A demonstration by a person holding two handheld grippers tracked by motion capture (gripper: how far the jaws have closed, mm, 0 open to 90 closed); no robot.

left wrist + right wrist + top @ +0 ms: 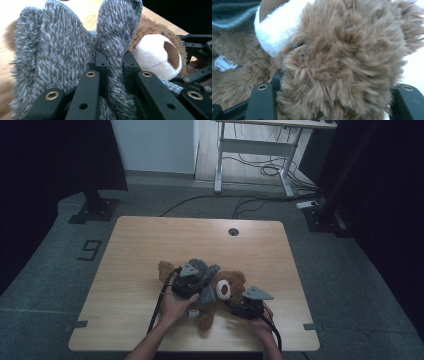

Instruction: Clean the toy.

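Clamped on a fold of one grey knitted garment (62,50), our left claw (113,62) works beside our right claw (332,100), gripping the head of the one brown teddy bear (227,290) lying near the front of one wooden table (150,245) in a dim room with one white desk (260,150) behind.

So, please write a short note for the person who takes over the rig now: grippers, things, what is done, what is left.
Left gripper: shut on a fold of the grey knitted garment.
Right gripper: shut on the teddy bear, at its head.
The bear lies at the near middle of the table; the garment is bunched over its body beside the muzzle.
Done: both grips are taken.
Left: probably work the garment along the bear; whether it goes on or off, I cannot tell.
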